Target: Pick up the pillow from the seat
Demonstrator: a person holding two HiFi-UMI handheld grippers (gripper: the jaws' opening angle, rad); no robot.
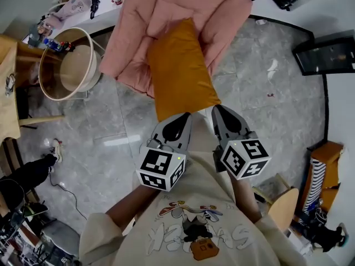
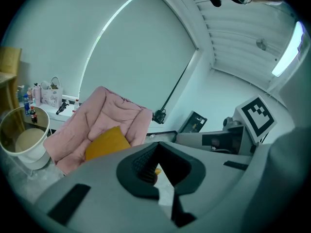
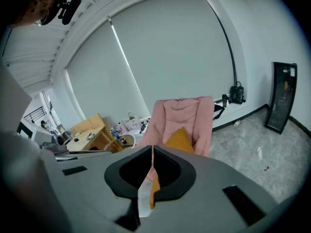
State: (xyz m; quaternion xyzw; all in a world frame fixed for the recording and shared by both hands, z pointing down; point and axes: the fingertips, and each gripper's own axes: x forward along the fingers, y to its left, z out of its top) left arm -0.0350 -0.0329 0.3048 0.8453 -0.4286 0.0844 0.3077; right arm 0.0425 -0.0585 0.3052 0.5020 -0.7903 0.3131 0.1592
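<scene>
Left gripper (image 1: 186, 117) and right gripper (image 1: 216, 110): jaws closed, empty, near the pillow (image 1: 180, 71).

Soft, even daylight comes through the blind (image 3: 160, 57), and a ceiling strip (image 2: 287, 52) glares. The floor (image 1: 116, 142) shows a pale sheen. The pillow (image 1: 180, 71) is sharp. Both gripper views bend strongly, look cool-tinted and have black corners.

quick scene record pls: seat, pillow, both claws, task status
seat: pink padded chair
pillow: orange, resting on the seat
left claw: shut, empty, tip by the pillow's near edge
right claw: shut, empty, tip by the pillow's near edge
contact with pillow: cannot tell
status: pillow not yet picked up
</scene>
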